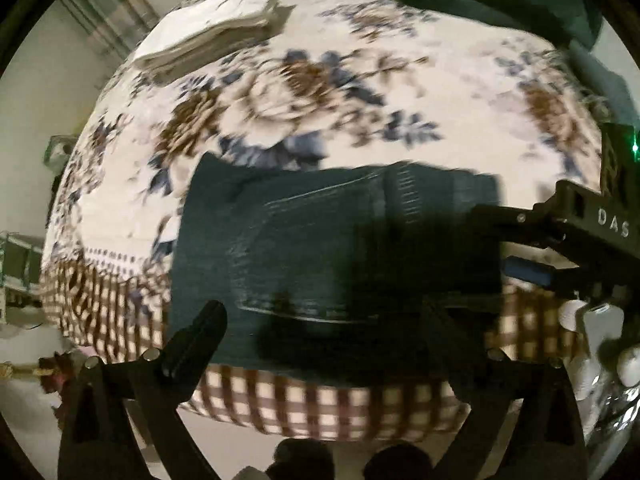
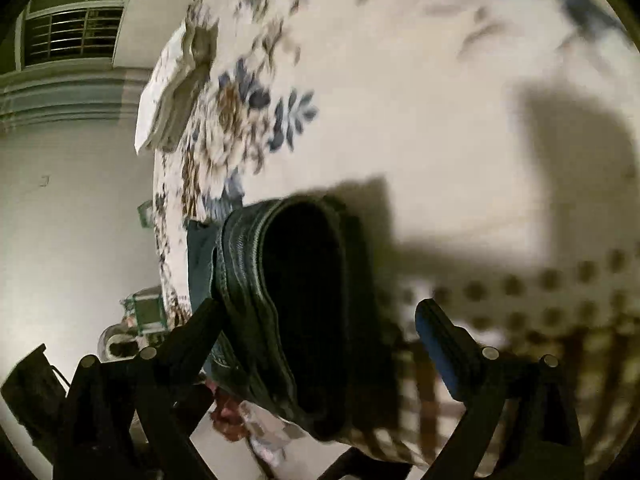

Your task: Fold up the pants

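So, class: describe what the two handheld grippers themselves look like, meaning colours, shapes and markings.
Both are matte black, with two angular fingers joined by silver bolts. The right gripper has a blue pad on one finger. Seen from the left gripper, its body bears white letters "DAS" and a green light.

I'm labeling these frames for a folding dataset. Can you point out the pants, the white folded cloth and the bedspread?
pants (image 1: 320, 248), left wrist view, on the dark folded front.
white folded cloth (image 1: 216, 28), left wrist view, on its top face.
bedspread (image 1: 420, 92), left wrist view, on a bare floral patch.
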`<state>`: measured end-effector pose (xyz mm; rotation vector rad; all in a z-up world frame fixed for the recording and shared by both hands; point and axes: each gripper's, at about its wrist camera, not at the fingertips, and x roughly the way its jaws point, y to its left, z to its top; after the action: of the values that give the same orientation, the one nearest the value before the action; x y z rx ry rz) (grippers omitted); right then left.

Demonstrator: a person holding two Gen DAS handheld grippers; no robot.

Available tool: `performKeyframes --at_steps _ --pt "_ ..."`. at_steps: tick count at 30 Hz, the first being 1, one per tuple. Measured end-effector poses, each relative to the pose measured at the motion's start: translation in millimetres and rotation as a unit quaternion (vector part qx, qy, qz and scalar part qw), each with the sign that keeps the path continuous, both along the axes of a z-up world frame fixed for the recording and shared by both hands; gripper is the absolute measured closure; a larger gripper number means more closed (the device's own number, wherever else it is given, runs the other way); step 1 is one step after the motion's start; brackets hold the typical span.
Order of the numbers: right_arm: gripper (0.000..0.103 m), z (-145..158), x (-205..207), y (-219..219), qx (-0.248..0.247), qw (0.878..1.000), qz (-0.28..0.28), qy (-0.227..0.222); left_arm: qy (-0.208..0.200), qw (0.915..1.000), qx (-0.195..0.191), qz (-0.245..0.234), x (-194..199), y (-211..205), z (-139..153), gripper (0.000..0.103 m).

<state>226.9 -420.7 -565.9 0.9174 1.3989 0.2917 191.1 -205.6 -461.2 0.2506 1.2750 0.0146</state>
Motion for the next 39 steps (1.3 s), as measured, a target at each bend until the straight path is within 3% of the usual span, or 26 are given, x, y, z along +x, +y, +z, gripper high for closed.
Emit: performKeyframes --at_steps 2,4,5,6,7,15,16,19,23,24,25,27,30,31,33,35,39 --pt "0.006 -12.3 -2.0 12.4 0.004 1.000 0.010 0.017 0.002 0.9998 0.021 -0.001 1.5 6.9 -5.6 0.004" --pt "0.043 -12.7 -3.5 19.8 0.001 1.000 0.012 0.004 0.001 0.9994 0.034 -0.004 1.4 12.7 -8.3 0.004" --pt "0.052 -13.8 -6.1 23.8 -0.020 1.000 0.010 0.005 0.001 0.9992 0.039 -0.005 1.5 15.1 -9.4 0.004" --pt "0.069 -11.8 -9.3 23.9 -0.034 0.999 0.009 0.001 0.001 0.9990 0.043 -0.007 0.3 16.3 -10.2 0.004" --pt "0.077 -8.9 -12.4 23.8 -0.044 0.999 0.007 -0.004 0.001 0.9990 0.044 -0.009 -0.5 17.5 -11.7 0.004" --pt "0.086 30.0 -32.2 0.3 -0.042 0.999 -0.017 -0.014 0.012 0.9997 0.012 0.018 -3.1 35.9 -16.6 0.004" --pt "0.099 33.4 -33.8 -5.4 -0.049 0.998 -0.022 -0.015 0.012 0.9995 0.002 0.029 -1.8 42.9 -15.9 0.004" --pt "0.099 48.9 -33.3 -26.9 -0.032 0.998 -0.036 -0.031 0.012 0.9976 -0.024 0.064 8.5 67.4 -15.8 0.004" --pt "0.096 39.2 -25.7 -22.5 -0.022 1.000 0.009 -0.008 0.011 0.9944 -0.033 0.100 28.0 104.3 -23.5 0.004" --pt "0.085 32.9 -25.7 -20.9 -0.019 1.000 0.012 0.007 0.012 0.9937 -0.033 0.107 34.4 114.7 -26.4 0.004" --pt "0.060 24.6 -27.7 -19.5 -0.015 0.999 0.009 0.029 0.012 0.9935 -0.033 0.108 38.1 121.6 -28.8 0.004" --pt "0.037 10.9 -33.8 -16.2 0.000 0.998 0.002 0.056 0.017 0.9932 -0.029 0.111 45.4 134.1 -34.8 0.004" --pt "0.040 -3.0 -46.8 -8.4 0.019 0.997 -0.017 0.070 0.026 0.9925 -0.031 0.115 53.8 151.2 -44.4 0.004" --pt "0.061 -1.1 -50.7 -7.0 0.004 0.998 -0.030 0.060 0.026 0.9925 -0.032 0.115 54.9 155.3 -45.6 0.004" --pt "0.086 13.9 -57.3 0.7 -0.038 0.998 -0.040 0.033 0.026 0.9927 -0.039 0.111 56.0 160.6 -46.3 0.004" --pt "0.090 38.3 -63.1 9.3 -0.066 0.997 -0.043 0.007 0.027 0.9930 -0.042 0.107 55.8 164.1 -44.5 0.004" --pt "0.091 81.0 -76.2 4.6 -0.070 0.995 -0.068 -0.012 0.034 0.9922 -0.064 0.101 56.9 170.3 -42.1 0.004"
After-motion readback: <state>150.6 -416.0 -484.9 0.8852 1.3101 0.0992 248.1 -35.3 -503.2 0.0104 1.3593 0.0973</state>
